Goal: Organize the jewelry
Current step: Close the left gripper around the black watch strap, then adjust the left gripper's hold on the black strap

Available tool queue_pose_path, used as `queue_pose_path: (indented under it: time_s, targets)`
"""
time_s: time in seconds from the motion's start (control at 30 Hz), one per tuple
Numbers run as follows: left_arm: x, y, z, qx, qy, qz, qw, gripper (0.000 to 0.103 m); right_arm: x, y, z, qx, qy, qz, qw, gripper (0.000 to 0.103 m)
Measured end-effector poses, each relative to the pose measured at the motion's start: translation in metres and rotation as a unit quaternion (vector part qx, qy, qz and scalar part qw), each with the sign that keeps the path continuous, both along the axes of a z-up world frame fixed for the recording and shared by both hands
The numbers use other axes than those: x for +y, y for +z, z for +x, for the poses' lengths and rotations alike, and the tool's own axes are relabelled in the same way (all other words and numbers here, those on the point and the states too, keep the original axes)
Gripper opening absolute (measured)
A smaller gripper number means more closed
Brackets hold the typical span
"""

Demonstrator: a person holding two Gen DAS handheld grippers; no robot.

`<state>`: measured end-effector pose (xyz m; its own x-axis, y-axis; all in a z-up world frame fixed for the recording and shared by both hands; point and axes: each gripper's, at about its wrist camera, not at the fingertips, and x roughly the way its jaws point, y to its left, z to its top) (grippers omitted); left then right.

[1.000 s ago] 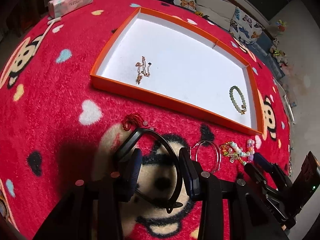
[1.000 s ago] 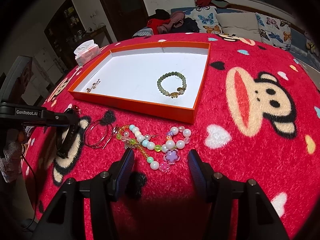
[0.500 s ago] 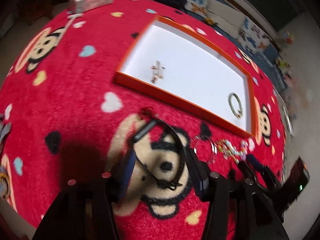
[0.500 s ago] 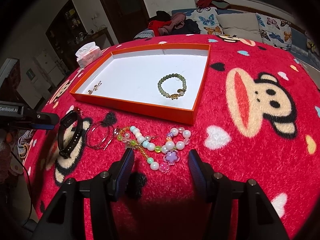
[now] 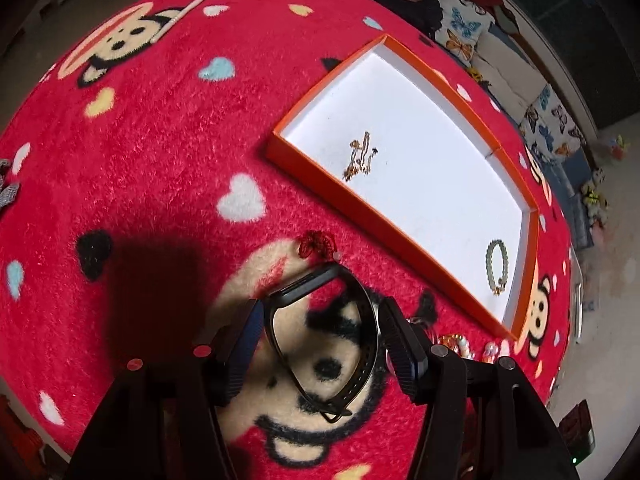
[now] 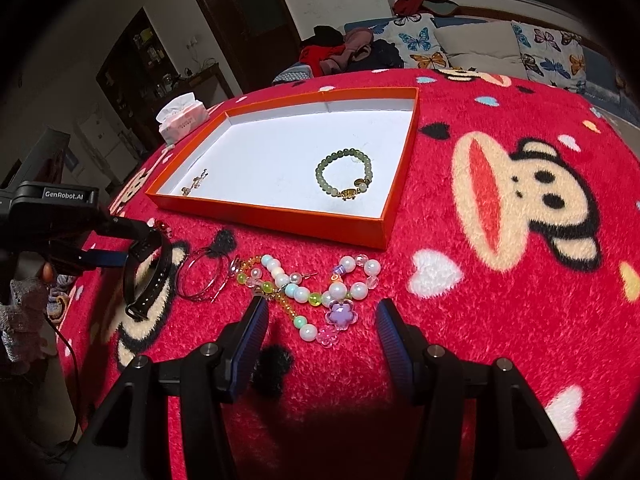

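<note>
A black watch band point(image 5: 352, 328) lies looped on the red blanket, between the fingers of my left gripper point(image 5: 320, 332), which is open around it; it also shows in the right wrist view point(image 6: 148, 276). My right gripper point(image 6: 320, 332) is open and empty just short of a colourful bead string point(image 6: 316, 284) with a purple flower. Thin metal bangles point(image 6: 202, 278) lie between the band and the beads. The orange tray point(image 6: 280, 214) with a white floor holds a green bead bracelet point(image 6: 344, 176) and a small gold chain point(image 6: 194, 184). A small red knot charm point(image 5: 316, 244) lies near the tray.
A pink tissue pack point(image 6: 180, 120) stands on the blanket beyond the tray's far left corner. Butterfly cushions point(image 6: 480, 48) and a pile of clothes point(image 6: 352, 50) lie at the back. The red blanket point(image 6: 500, 320) stretches to the right of the beads.
My left gripper has swung left and dropped closer to the watch band, which now sits between its fingers. The right gripper and the beads have not moved.
</note>
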<state>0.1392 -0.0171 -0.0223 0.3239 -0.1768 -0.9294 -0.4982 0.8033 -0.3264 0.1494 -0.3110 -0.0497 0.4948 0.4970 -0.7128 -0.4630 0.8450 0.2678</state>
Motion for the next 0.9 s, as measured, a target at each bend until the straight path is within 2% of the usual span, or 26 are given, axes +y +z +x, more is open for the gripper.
queue_pose_path:
  time_s: [0.2,0.3,0.47,0.6,0.8,0.9]
  targets:
    - [-0.006,-0.005,0.004,0.021,0.002,0.034,0.9992,0.064,0.000,0.001,-0.001,-0.003,0.003,0.005,1.000,0.062]
    - [-0.007,-0.008,0.005,0.027,0.012,0.015,0.9994,0.064,0.000,0.001,0.000,-0.002,0.003,0.007,1.000,0.062]
    - [-0.013,-0.006,0.009,0.024,0.042,0.011,0.9988,0.064,0.001,0.000,0.001,0.000,0.004,0.009,1.000,0.062]
    - [-0.014,-0.012,0.016,0.041,0.050,0.008,0.9979,0.064,0.001,0.000,0.001,0.000,0.006,0.010,1.000,0.062]
    - [-0.022,-0.016,0.024,0.047,0.053,0.026,0.9972,0.066,-0.001,-0.001,0.002,0.000,0.007,0.018,1.000,0.062]
    - [-0.028,-0.018,0.028,0.052,0.046,0.037,0.9969,0.072,0.000,-0.001,0.001,0.000,0.008,0.017,1.000,0.062]
